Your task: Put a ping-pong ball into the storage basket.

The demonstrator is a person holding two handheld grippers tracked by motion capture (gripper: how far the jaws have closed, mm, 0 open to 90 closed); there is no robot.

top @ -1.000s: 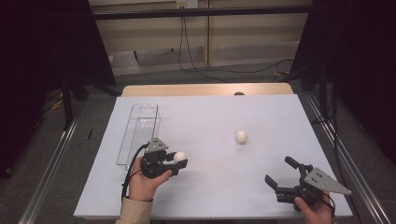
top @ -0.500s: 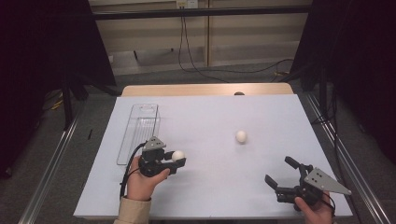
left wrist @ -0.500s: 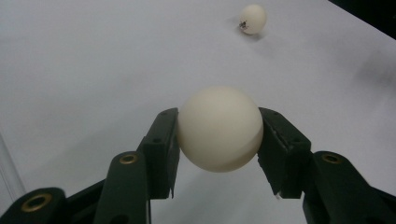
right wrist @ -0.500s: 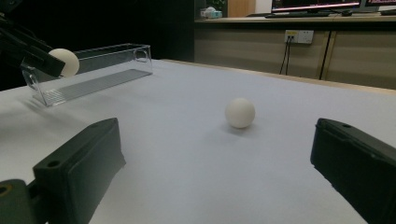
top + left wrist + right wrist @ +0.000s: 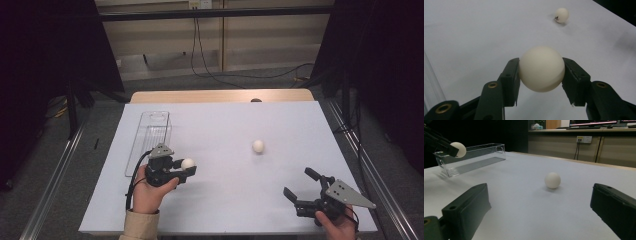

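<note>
The left gripper (image 5: 184, 170) is clamped on a white ball (image 5: 188, 163), with one black jaw pressed against each side of it; in the left gripper view the held ball (image 5: 541, 68) sits between the jaw tips and is raised clear of the white table surface (image 5: 225, 125). The gripper is positioned over the near-left part of the table, just beside the near end of a clear plastic tray (image 5: 150, 140), which lies lengthwise along the left side of the table. In the right gripper view the tray (image 5: 474, 157) appears as a transparent rectangular box with the held ball in front of its near end. A second white ball (image 5: 258, 146) rests on the table right of centre, well apart from both grippers; a small dark mark is visible on it in the left gripper view (image 5: 562, 15). The right gripper (image 5: 303, 187) is held at the near-right corner of the table with its jaws spread wide and nothing between them. In the right gripper view the second ball (image 5: 552, 180) lies ahead, between the two jaws.
</note>
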